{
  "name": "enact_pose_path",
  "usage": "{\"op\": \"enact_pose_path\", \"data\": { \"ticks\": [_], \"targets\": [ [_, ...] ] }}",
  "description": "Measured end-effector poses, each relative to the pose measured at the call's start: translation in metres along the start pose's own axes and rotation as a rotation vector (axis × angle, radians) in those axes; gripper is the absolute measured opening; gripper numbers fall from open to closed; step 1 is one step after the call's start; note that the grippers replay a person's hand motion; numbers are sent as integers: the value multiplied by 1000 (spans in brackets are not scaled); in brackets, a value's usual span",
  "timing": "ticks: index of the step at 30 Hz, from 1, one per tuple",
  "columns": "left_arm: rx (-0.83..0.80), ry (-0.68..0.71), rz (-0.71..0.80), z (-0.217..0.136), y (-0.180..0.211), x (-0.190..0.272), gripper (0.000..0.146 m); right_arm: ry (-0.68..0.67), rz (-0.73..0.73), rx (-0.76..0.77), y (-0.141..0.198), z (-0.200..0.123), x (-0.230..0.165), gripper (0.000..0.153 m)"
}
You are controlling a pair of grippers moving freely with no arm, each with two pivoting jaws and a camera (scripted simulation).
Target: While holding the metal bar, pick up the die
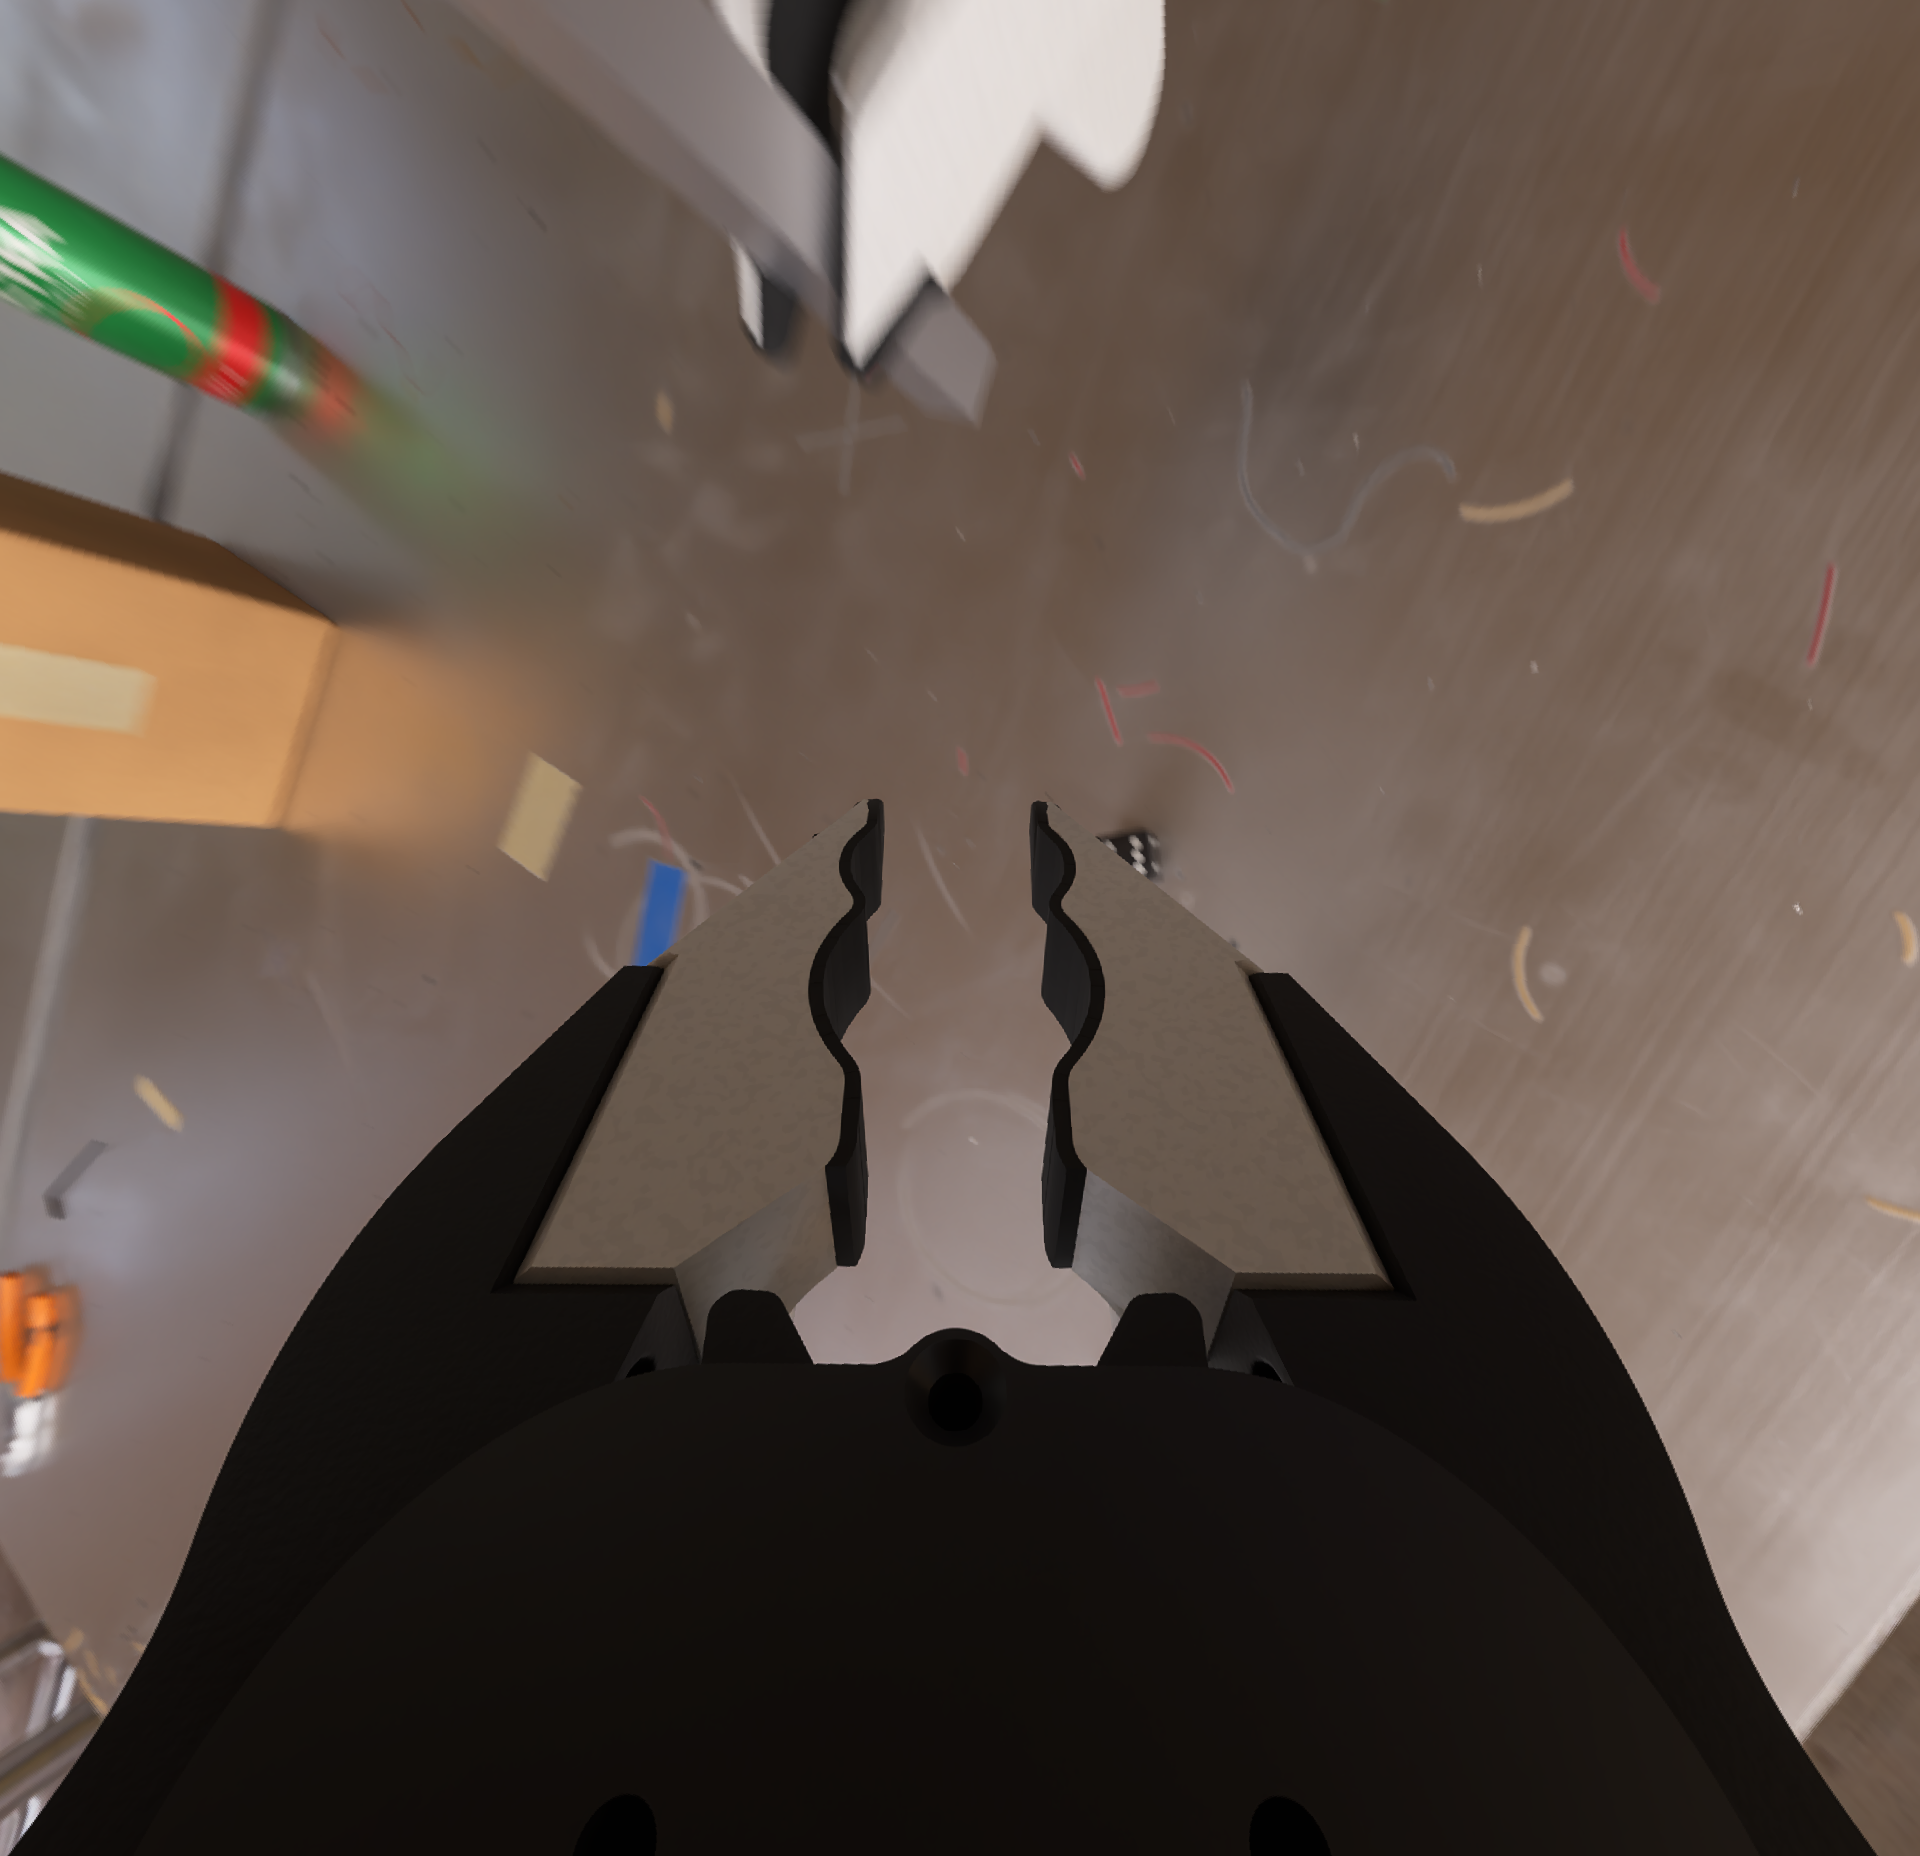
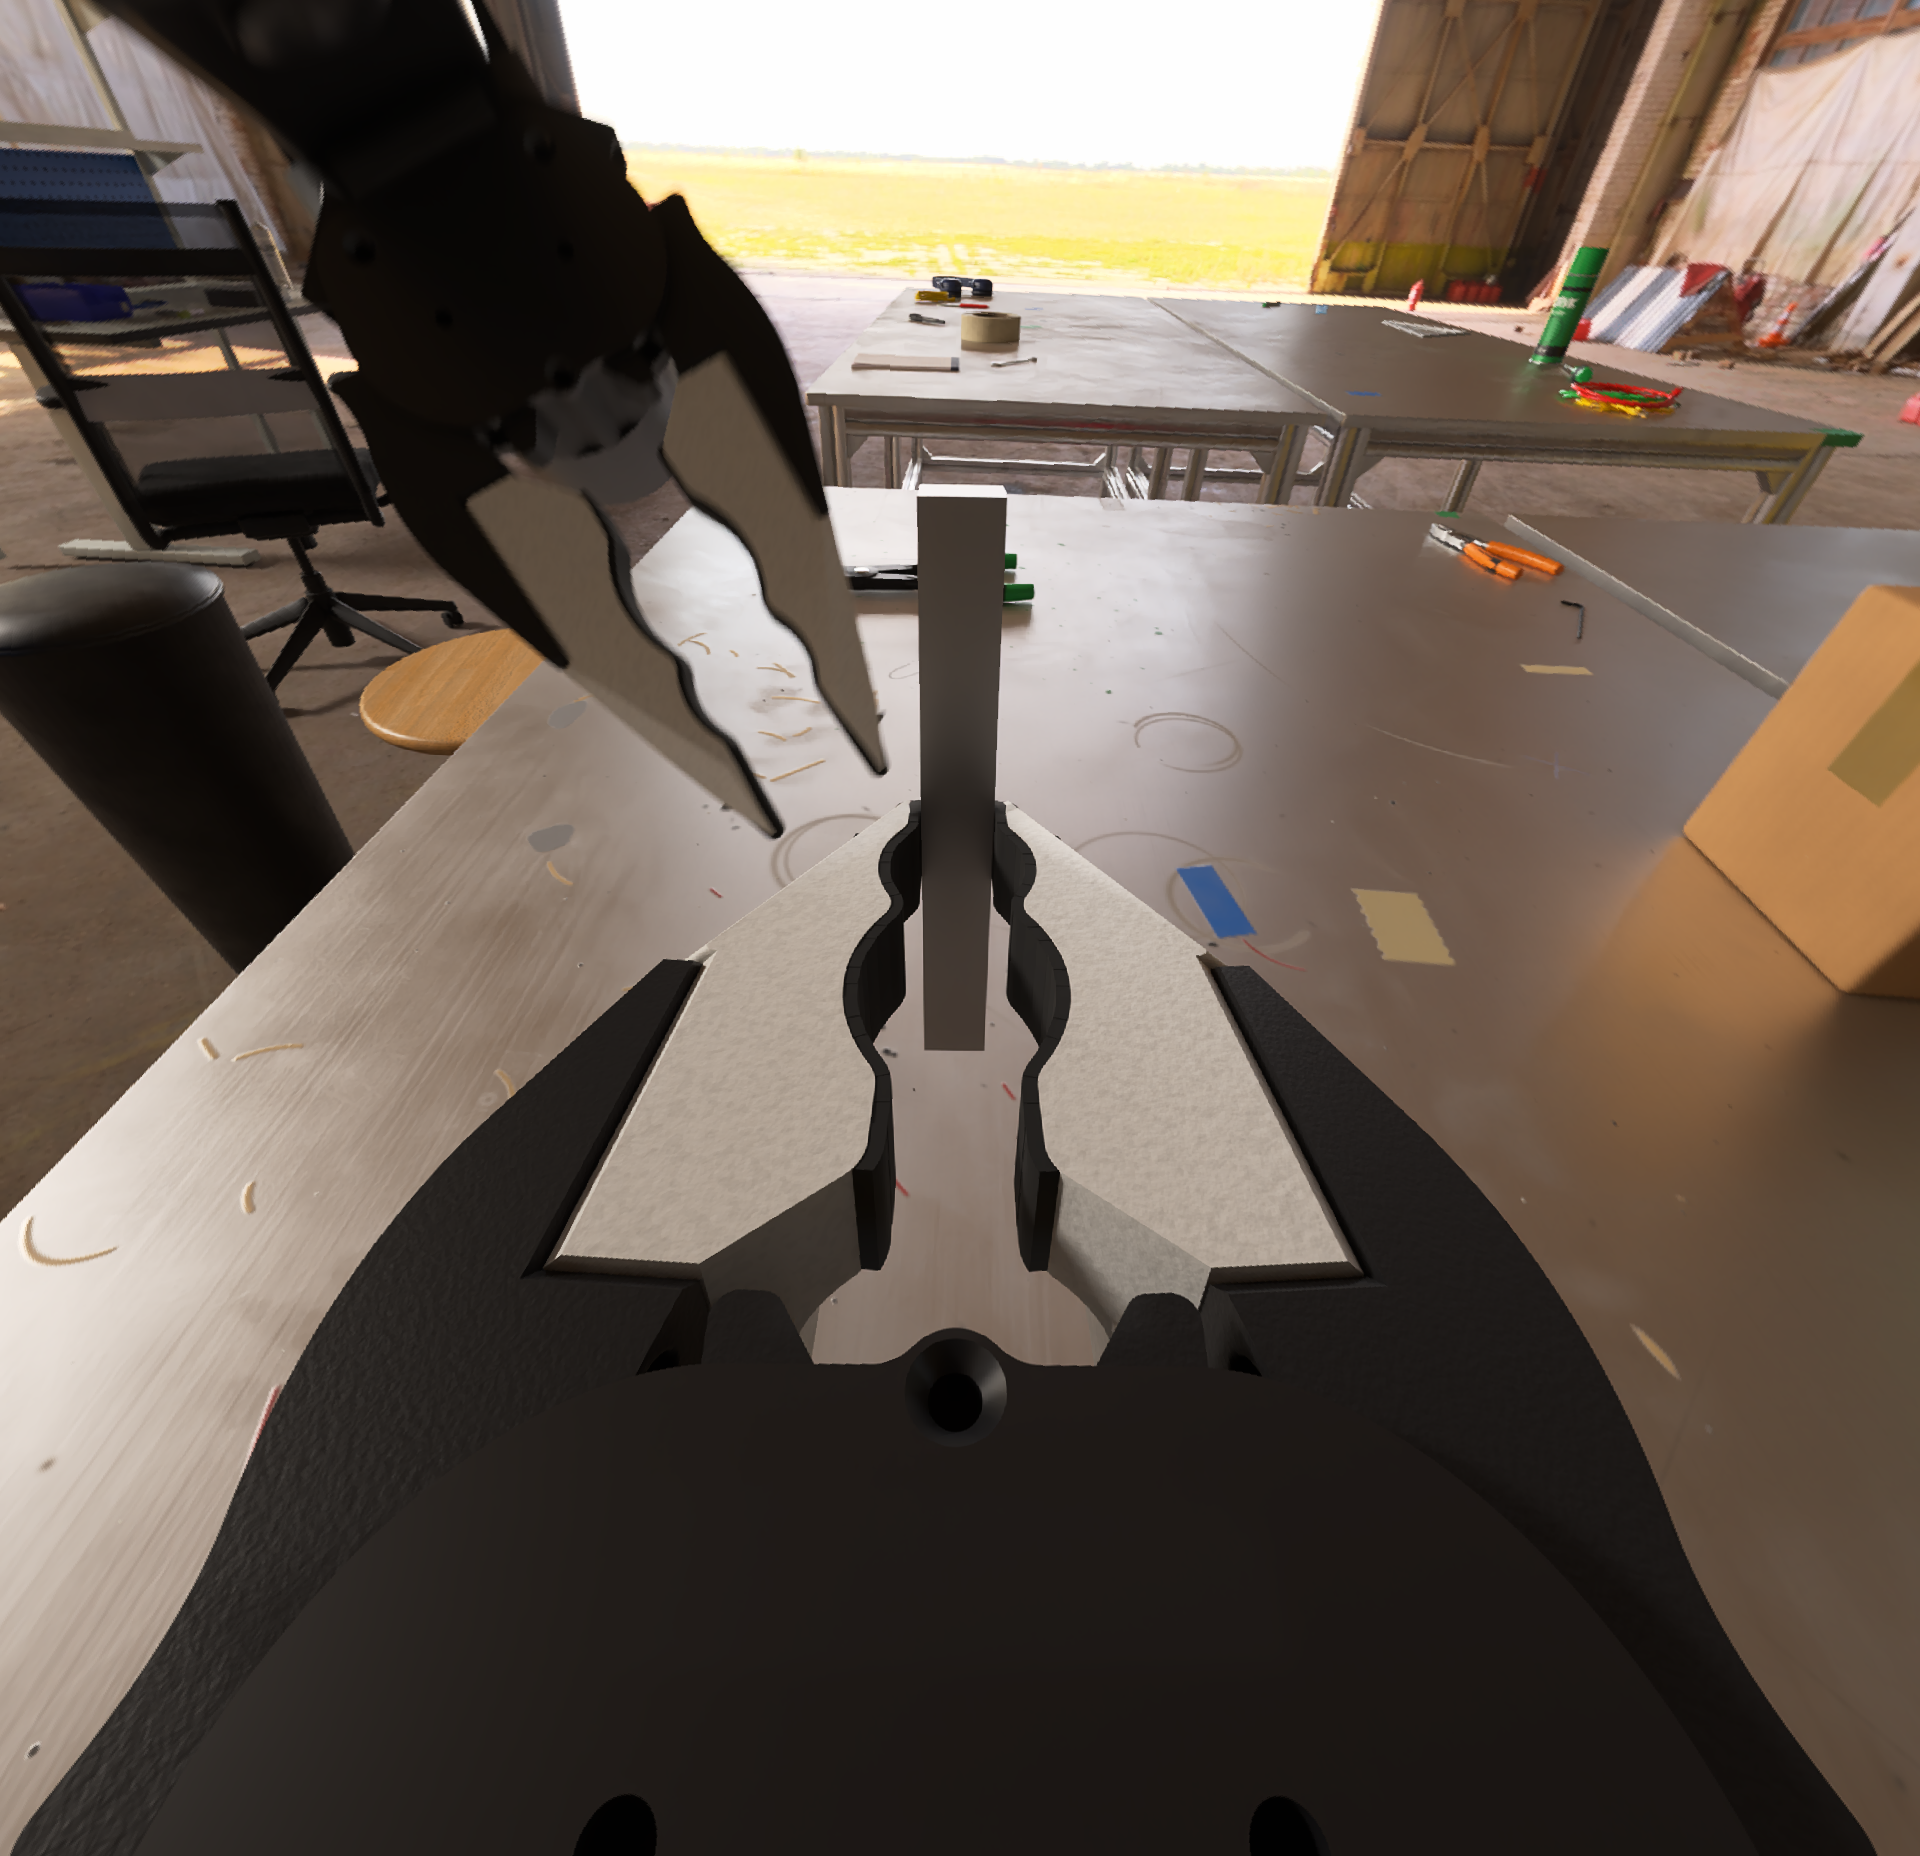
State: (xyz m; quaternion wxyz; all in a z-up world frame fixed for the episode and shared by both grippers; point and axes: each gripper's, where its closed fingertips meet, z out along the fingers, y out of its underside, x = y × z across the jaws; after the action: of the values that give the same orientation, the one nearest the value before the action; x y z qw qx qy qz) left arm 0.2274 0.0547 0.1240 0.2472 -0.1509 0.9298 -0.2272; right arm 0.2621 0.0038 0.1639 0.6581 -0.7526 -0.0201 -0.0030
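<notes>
Right gripper (image 2: 956, 819): jaws clamped on the metal bar (image 2: 958, 684), which stands upright between them, its top end well above the fingertips. Bar clear of the table (image 2: 1351, 767).

Left gripper (image 1: 956, 819): jaws apart, nothing between them, pointing down at the table (image 1: 1455, 871). In the right wrist view it hangs tilted just left of the bar, fingertips close above the surface.

Die (image 1: 1135, 852): dark with white pips, resting on the table just beside the left gripper's right fingertip and partly hidden by it. Contact cannot be judged; the view is blurred.

Cardboard box (image 2: 1829, 840) sits on the table well to the right; green can (image 1: 187, 320) lies near it.
</notes>
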Motion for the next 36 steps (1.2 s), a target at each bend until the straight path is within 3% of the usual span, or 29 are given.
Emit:
{"op": "enact_pose_path", "data": {
  "ticks": [4,10,14,26,36],
  "targets": [
    [-107,98,-72,23,36,34,28,15,27,17,4,-9,8,12],
    [-193,108,-119,49,65,57,28,26,10,25,3,-12,9,12],
    [-214,110,-109,61,71,63,26,29,7,24,4,-13,10,12],
    [-181,110,-138,69,74,63,0,32,6,29,5,-14,12,12],
    [-169,84,-129,64,75,59,3,38,2,37,3,-17,13,12]
  ]
}}
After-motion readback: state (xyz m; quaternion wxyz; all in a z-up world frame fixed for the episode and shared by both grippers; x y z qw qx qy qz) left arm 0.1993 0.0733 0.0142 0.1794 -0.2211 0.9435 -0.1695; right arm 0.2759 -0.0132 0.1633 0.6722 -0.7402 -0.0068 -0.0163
